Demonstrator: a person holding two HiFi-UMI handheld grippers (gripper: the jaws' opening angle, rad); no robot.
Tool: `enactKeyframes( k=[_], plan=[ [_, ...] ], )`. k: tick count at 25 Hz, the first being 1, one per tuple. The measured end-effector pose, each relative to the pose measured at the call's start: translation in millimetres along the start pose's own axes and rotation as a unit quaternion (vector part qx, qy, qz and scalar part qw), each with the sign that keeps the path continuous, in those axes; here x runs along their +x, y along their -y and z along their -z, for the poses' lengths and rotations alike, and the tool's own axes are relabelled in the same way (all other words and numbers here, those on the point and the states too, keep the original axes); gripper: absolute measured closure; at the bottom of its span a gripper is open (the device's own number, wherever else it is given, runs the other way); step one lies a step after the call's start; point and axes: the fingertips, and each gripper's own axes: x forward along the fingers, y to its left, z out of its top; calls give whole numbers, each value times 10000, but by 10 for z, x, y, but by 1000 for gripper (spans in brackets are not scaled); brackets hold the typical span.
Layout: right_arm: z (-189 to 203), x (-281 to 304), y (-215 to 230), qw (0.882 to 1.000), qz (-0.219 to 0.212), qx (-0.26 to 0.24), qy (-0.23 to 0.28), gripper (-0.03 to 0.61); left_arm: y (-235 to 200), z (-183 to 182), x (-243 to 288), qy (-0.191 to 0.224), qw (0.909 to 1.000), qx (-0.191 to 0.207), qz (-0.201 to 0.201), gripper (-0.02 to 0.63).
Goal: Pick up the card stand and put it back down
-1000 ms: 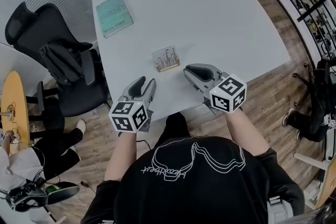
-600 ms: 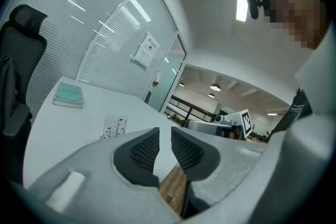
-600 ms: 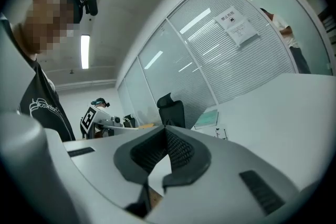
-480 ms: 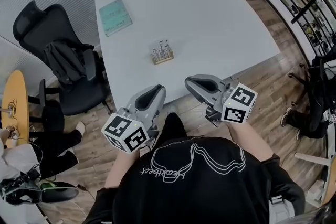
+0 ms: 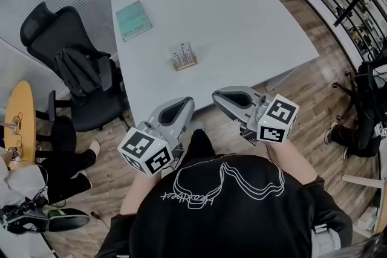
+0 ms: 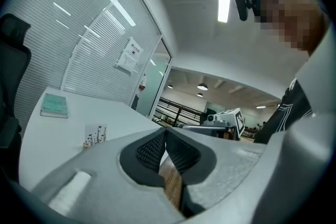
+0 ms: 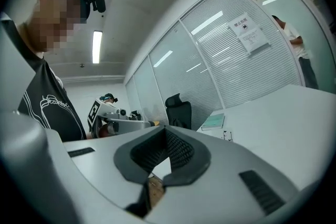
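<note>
I hold two grippers, both just off the near edge of the one white table [image 5: 242, 15]. My left gripper [image 5: 179, 106] and my right gripper [image 5: 221, 97] each have their jaws pressed together with nothing between them. The single card stand [image 5: 184, 57] stands upright on the table, well apart from both: left at its 6 o'clock, right at 5. One teal book [image 5: 133, 19] lies at its 11 o'clock, and one black office chair [image 5: 66, 63] stands at 9.
</note>
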Motion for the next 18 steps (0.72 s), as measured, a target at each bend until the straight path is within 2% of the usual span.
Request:
enactKeyframes(
  k=[18],
  plan=[
    [-79, -237, -86, 10000, -1, -88, 42, 571, 252, -69, -16, 106, 9992, 375, -127, 600]
  ],
)
